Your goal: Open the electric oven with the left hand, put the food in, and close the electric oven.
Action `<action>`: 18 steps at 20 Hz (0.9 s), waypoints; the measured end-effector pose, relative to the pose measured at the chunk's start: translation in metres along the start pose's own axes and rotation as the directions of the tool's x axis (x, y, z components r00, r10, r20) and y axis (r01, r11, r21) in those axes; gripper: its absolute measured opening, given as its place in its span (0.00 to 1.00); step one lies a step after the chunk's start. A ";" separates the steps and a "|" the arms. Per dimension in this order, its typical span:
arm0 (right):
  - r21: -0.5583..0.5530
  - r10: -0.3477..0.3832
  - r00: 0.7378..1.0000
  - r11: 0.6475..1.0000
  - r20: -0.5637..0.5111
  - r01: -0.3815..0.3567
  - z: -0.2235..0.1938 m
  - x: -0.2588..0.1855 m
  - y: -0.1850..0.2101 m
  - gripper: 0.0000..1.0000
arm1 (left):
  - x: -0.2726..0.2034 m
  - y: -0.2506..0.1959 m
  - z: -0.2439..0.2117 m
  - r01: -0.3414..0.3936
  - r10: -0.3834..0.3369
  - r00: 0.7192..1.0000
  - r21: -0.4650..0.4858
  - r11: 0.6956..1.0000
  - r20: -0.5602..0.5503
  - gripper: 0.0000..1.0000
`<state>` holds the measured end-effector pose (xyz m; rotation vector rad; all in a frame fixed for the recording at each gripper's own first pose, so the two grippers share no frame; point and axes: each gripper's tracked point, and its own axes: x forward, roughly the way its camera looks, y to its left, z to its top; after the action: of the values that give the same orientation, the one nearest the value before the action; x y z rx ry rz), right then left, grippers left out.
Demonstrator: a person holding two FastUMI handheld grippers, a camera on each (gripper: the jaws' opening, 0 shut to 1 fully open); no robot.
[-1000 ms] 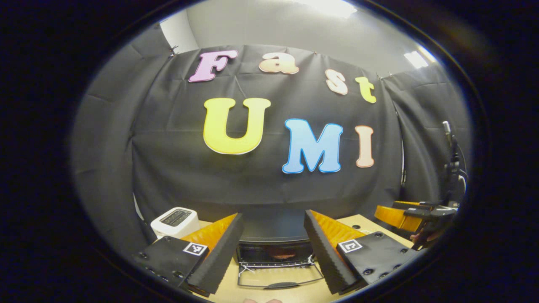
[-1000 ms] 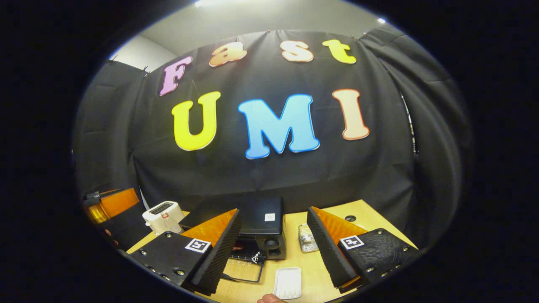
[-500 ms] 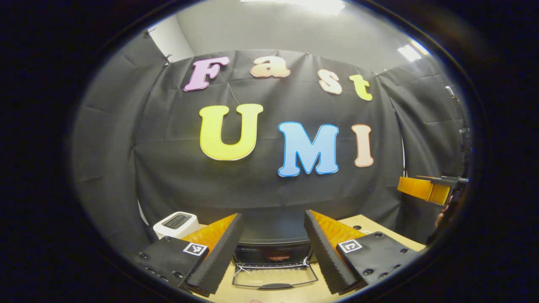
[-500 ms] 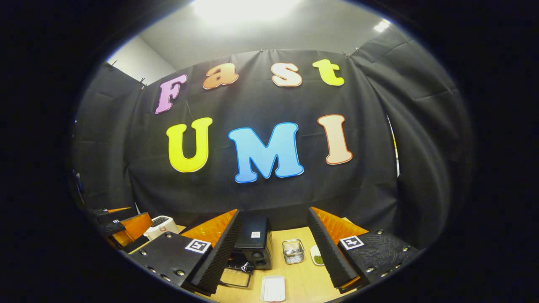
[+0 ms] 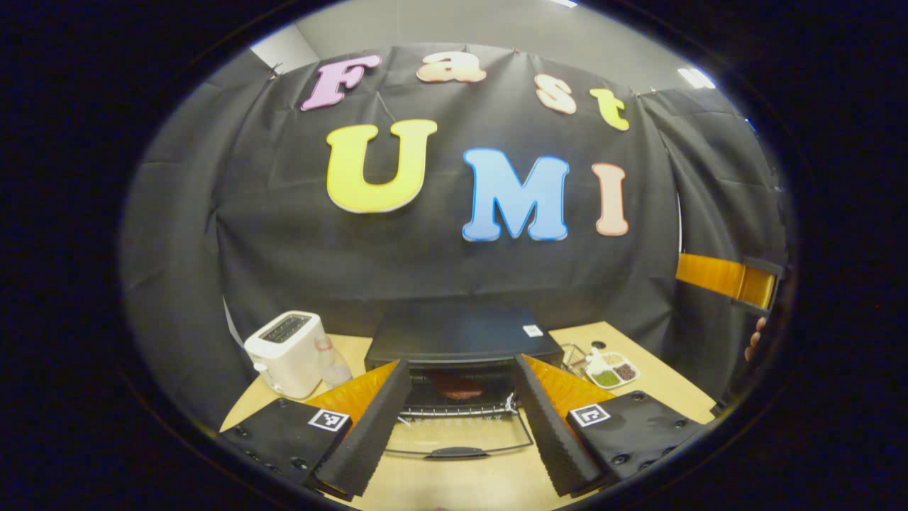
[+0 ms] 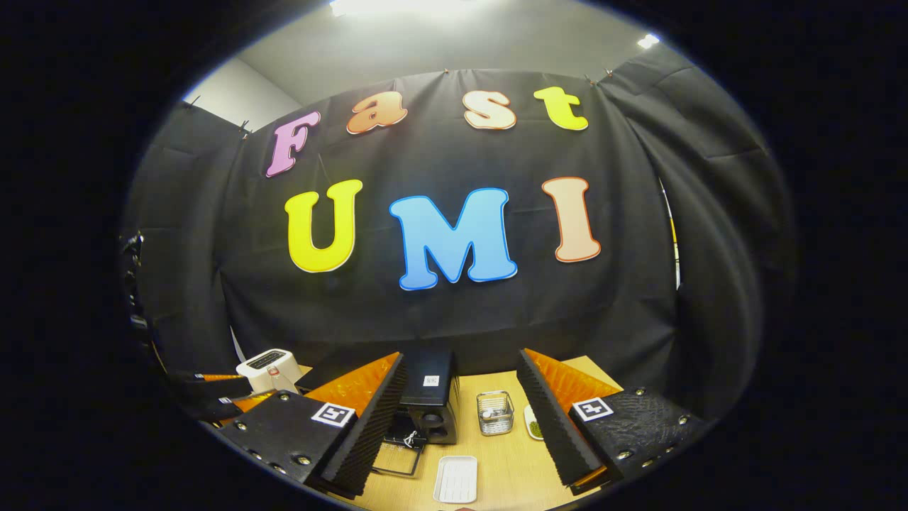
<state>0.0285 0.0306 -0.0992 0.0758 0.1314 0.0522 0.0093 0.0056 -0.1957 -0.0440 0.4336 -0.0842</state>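
The black electric oven (image 5: 461, 332) stands mid-table with its glass door (image 5: 460, 434) folded down flat, handle (image 5: 454, 451) nearest me. A reddish piece of food (image 5: 454, 387) lies on the rack inside. My left gripper (image 5: 461, 426) hangs open above the lowered door, holding nothing. In the right gripper view the oven (image 6: 429, 394) sits left of centre, and my right gripper (image 6: 461, 433) is open and empty, raised high over the table. The right gripper (image 5: 723, 280) also appears at the far right of the left gripper view, held by a hand.
A white toaster (image 5: 287, 351) stands left of the oven. Right of it are a small wire basket (image 6: 494, 413) and a divided dish of beans (image 5: 613, 370). An empty white tray (image 6: 455, 479) lies on the wooden table (image 6: 511, 468) in front.
The left gripper view has drawn back and tipped down, so more of the oven and table shows. The right gripper has risen higher. Both stay open.
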 end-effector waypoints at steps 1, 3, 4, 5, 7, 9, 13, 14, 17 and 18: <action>0.003 -0.002 1.000 1.000 -0.012 0.002 -0.004 0.000 -0.002 0.96 | 0.006 -0.003 -0.014 0.008 -0.008 0.999 0.000 1.000 -0.039 1.00; 0.010 -0.007 1.000 1.000 -0.029 0.007 -0.012 -0.001 -0.007 0.96 | 0.019 -0.002 -0.053 0.006 -0.002 0.991 0.030 1.000 -0.137 0.99; 0.014 -0.011 0.999 1.000 -0.035 0.011 -0.016 -0.001 -0.009 0.96 | 0.025 0.001 -0.073 0.003 0.006 0.982 0.047 0.999 -0.190 0.97; 0.018 -0.012 0.999 1.000 -0.043 0.013 -0.020 -0.001 -0.012 0.96 | 0.030 0.003 -0.094 -0.010 0.022 0.970 0.049 0.999 -0.243 0.97; 0.040 -0.031 0.997 0.999 -0.068 0.034 -0.034 -0.002 -0.025 0.96 | 0.029 0.007 -0.116 -0.012 0.022 0.947 0.034 0.999 -0.319 1.00; 0.070 -0.059 0.993 0.995 -0.101 0.066 -0.048 -0.004 -0.041 0.96 | 0.037 0.010 -0.145 -0.020 0.028 0.922 0.026 0.999 -0.387 0.95; 0.125 -0.132 0.977 0.980 -0.165 0.153 -0.072 -0.010 -0.079 0.96 | 0.045 0.018 -0.217 -0.041 0.009 0.817 -0.041 0.998 -0.576 0.98; 0.124 -0.154 0.973 0.976 -0.173 0.177 -0.077 -0.013 -0.088 0.96 | 0.049 0.021 -0.233 -0.045 0.002 0.791 -0.056 0.997 -0.611 0.98; 0.111 -0.197 0.961 0.969 -0.193 0.221 -0.086 -0.018 -0.105 0.96 | 0.062 0.022 -0.256 -0.035 0.005 0.746 -0.033 0.999 -0.666 0.98; 0.107 -0.206 0.959 0.967 -0.196 0.229 -0.088 -0.018 -0.109 0.96 | 0.067 0.023 -0.260 -0.027 0.006 0.739 -0.021 0.999 -0.674 1.00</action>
<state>0.0039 -0.0724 -0.1928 0.1856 0.3268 -0.1709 -0.0382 0.0158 -0.4607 -0.0370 1.1742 -0.0748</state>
